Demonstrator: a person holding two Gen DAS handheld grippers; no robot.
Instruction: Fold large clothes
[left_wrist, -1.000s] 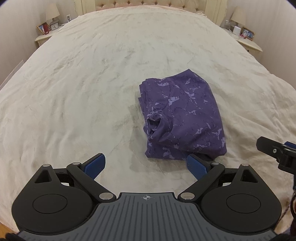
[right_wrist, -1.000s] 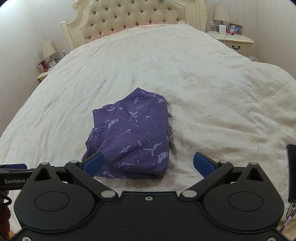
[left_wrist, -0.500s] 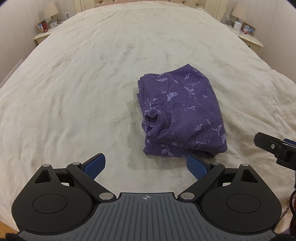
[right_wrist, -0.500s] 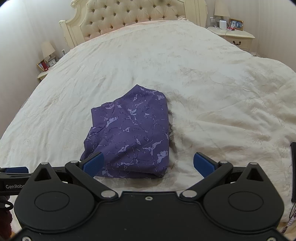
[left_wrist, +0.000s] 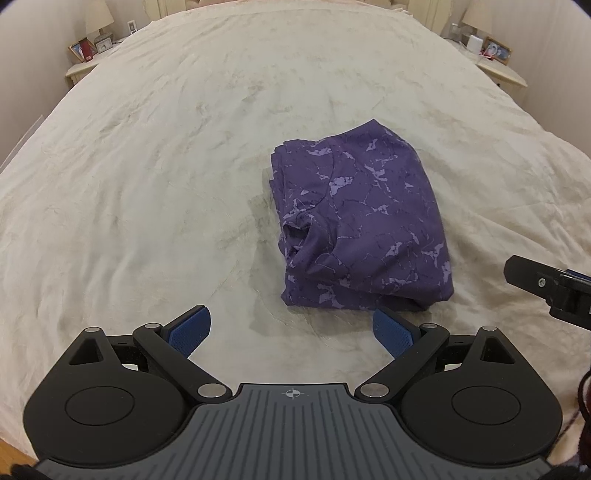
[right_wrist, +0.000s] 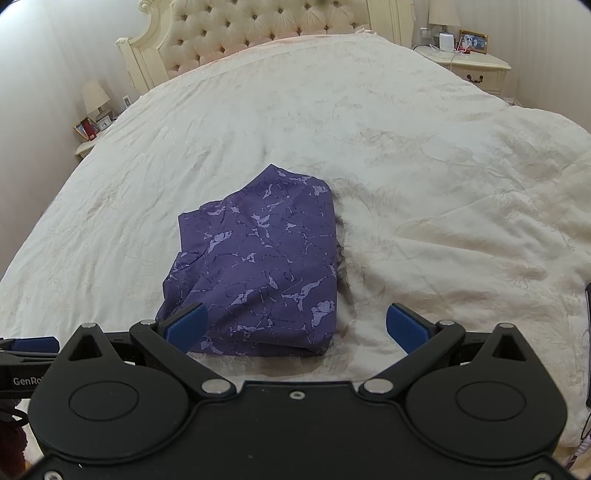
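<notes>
Purple shirt (left_wrist: 360, 229) sits folded in small bundle on bed (left_wrist: 147, 166). Your left gripper (left_wrist: 291, 328) and right gripper (right_wrist: 295, 325) spread wide, hold nothing. Folding looks done; next, maybe pat left edge flat.

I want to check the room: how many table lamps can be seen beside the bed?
2. One lamp stands on the nightstand left of the bed, one lamp on the right nightstand. Others may be out of view.
</notes>
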